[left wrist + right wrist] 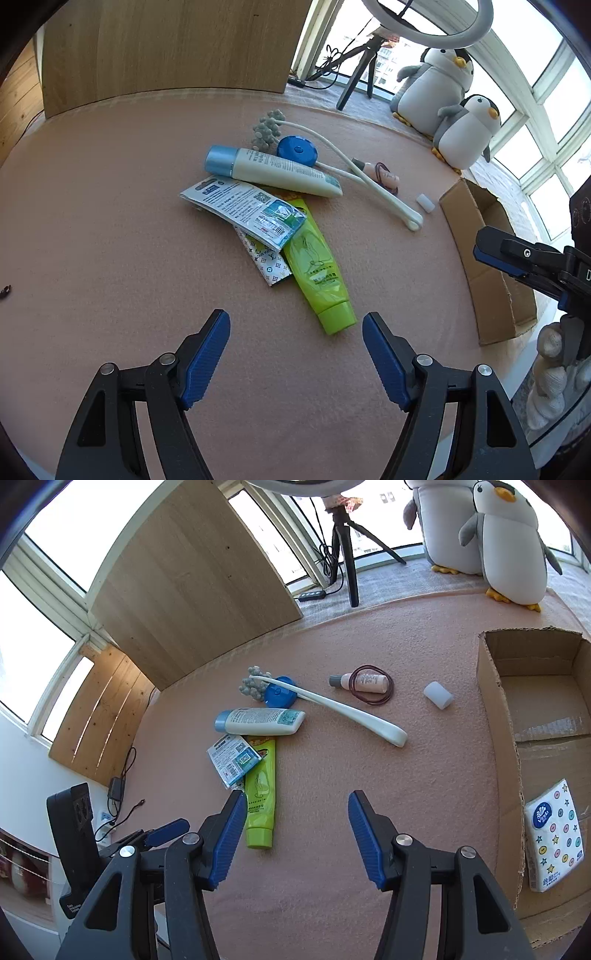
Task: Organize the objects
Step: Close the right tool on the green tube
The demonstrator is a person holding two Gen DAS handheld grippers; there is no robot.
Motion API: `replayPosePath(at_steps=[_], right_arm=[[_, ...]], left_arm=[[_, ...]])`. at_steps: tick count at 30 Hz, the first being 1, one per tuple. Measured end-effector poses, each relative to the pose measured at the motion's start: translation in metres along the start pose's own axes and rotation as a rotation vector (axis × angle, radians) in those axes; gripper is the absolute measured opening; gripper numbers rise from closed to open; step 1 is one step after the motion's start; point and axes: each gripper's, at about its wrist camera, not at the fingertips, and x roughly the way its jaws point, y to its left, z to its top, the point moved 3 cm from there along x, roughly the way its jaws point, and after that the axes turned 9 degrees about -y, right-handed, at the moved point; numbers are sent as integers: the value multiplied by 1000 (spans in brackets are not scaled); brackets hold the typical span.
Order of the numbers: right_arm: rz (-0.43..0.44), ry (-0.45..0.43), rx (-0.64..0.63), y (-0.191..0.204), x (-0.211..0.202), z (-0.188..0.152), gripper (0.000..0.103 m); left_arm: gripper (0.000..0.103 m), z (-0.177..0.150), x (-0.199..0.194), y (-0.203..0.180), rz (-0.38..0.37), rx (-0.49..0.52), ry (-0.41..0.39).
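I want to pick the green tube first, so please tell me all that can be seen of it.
The green tube is a soft, lime-green squeeze tube, plastic by its look, with a print on its face and a matching cap that looks closed. It lies flat on the pink table cover, cap end toward the cameras. Its far end goes under the white tube, and a printed packet lies across its upper part. No hand-held gripper touches it.

Left gripper [296, 349] hangs with jaws spread wide, nothing between them; right gripper [297, 832] alongside, equally wide apart and bare.
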Motion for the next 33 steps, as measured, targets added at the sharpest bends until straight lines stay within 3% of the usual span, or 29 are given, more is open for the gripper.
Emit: replayPosePath(at_steps=[7, 24, 33], right_arm=[[4, 56, -11, 11, 25, -2, 53], [40, 262, 6, 24, 101, -18, 53], [72, 330, 42, 24, 124, -24, 45]], left_arm=[[76, 0, 7, 11, -3, -13, 8], [59, -9, 54, -9, -126, -41, 106], [57, -7, 69, -22, -155, -37, 116]])
